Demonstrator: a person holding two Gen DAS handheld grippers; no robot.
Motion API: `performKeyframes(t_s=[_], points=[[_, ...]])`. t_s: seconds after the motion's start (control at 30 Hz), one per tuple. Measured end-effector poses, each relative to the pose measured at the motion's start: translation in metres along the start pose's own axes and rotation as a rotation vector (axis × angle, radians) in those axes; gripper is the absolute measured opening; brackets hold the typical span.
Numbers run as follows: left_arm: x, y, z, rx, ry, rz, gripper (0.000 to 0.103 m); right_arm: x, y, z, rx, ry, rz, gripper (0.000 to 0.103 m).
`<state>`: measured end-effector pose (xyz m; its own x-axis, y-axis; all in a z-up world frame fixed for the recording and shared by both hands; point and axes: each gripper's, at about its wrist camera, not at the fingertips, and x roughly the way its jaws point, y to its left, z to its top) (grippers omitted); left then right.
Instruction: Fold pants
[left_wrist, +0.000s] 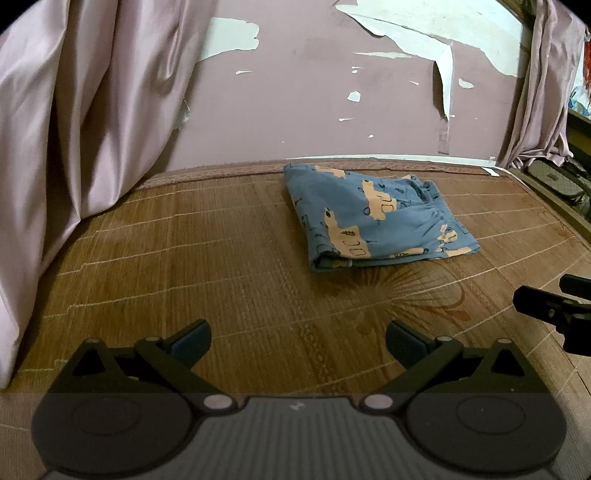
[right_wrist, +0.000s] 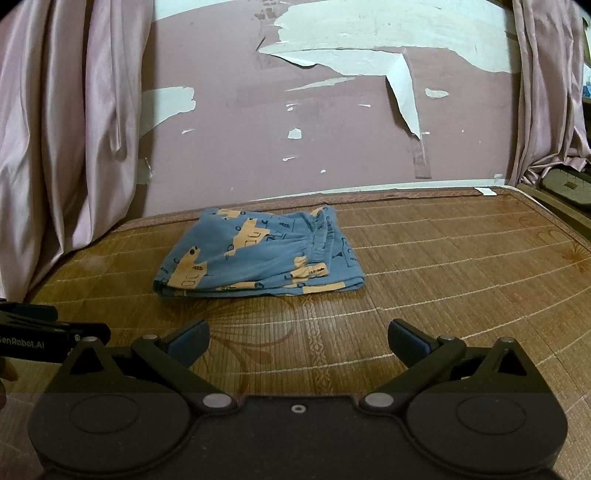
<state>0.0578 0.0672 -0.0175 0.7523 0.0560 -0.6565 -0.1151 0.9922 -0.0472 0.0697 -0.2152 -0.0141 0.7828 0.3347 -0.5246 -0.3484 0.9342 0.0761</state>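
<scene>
In the left wrist view, the blue-padded fingers (left_wrist: 190, 341) of the left gripper (left_wrist: 297, 341) are spread wide at the bottom of the frame, with nothing held between them; bare mat is seen in the gap. Behind the fingers, black linkage arms and two round grey discs are mounted on a ribbed grey body. At the right edge of that frame, the black tip of the right gripper (left_wrist: 554, 310) is seen, well apart from the cloth.

In the right wrist view, the right gripper's fingers (right_wrist: 408, 339) are likewise held wide apart and empty, low over the mat, and the left gripper's black body (right_wrist: 48, 338) juts in from the lower left edge.

The pants (left_wrist: 373, 218) are laid folded into a compact, roughly rectangular bundle in the middle of both frames, ahead of both grippers and touched by neither. The fabric is soft blue, printed with pale orange vehicle shapes, and a gathered elastic waistband (right_wrist: 325, 236) is seen on top.

The bundle is rested on a woven bamboo mat (left_wrist: 203, 258), brown, finely ribbed and stitched in pale lines. Behind it, a mauve wall (right_wrist: 351, 155) with peeling white patches is flanked by glossy pink curtains (left_wrist: 81, 103).
</scene>
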Motion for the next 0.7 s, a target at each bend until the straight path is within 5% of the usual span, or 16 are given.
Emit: performKeyframes(t_s=[0.7], points=[[-0.0001, -0.0007, -0.0019, 0.000, 0.002, 0.002, 0.103, 0.0023, 0.0004, -0.0020, -0.004, 0.014, 0.005, 0.102]])
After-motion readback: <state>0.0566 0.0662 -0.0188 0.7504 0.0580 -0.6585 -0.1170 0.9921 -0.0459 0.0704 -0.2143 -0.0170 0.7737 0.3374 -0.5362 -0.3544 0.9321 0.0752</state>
